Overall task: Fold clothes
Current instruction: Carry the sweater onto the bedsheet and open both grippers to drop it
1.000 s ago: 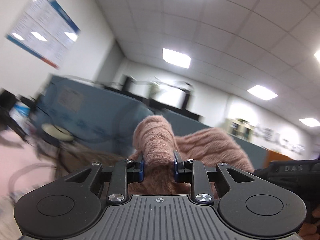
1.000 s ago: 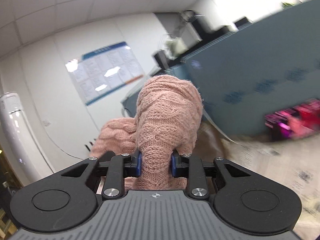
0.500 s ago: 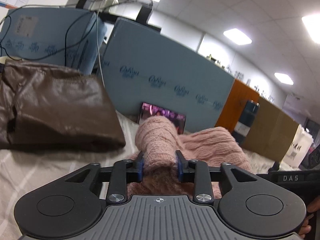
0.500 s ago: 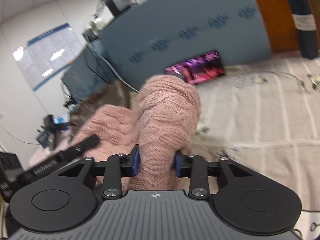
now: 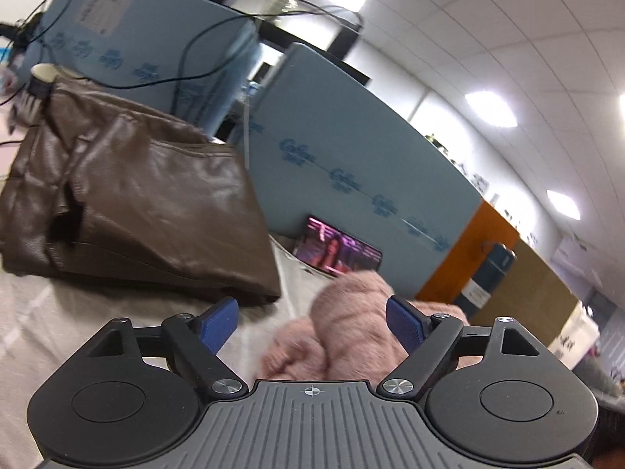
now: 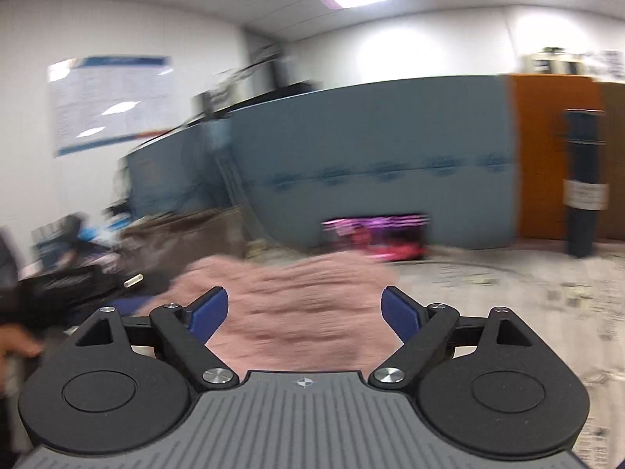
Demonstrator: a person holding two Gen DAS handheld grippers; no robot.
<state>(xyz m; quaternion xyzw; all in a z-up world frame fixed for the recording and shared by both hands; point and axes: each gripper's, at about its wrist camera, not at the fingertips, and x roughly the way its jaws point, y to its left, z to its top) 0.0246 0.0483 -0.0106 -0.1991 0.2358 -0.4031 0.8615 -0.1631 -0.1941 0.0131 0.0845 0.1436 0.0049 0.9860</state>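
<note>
A pink knitted sweater lies bunched on the light bedsheet, just ahead of my left gripper, whose blue pads stand wide apart and hold nothing. In the right wrist view the same sweater is blurred and spreads between and beyond the fingers of my right gripper, which is open too. The other gripper's black body shows at the left.
A folded brown leather garment lies on the sheet at the left. A lit tablet screen leans against blue foam panels at the back. A dark bottle stands at the right by an orange cabinet.
Both grippers came down from pointing at the ceiling to the bed and opened. They let go of the pink sweater, which now lies on the sheet.
</note>
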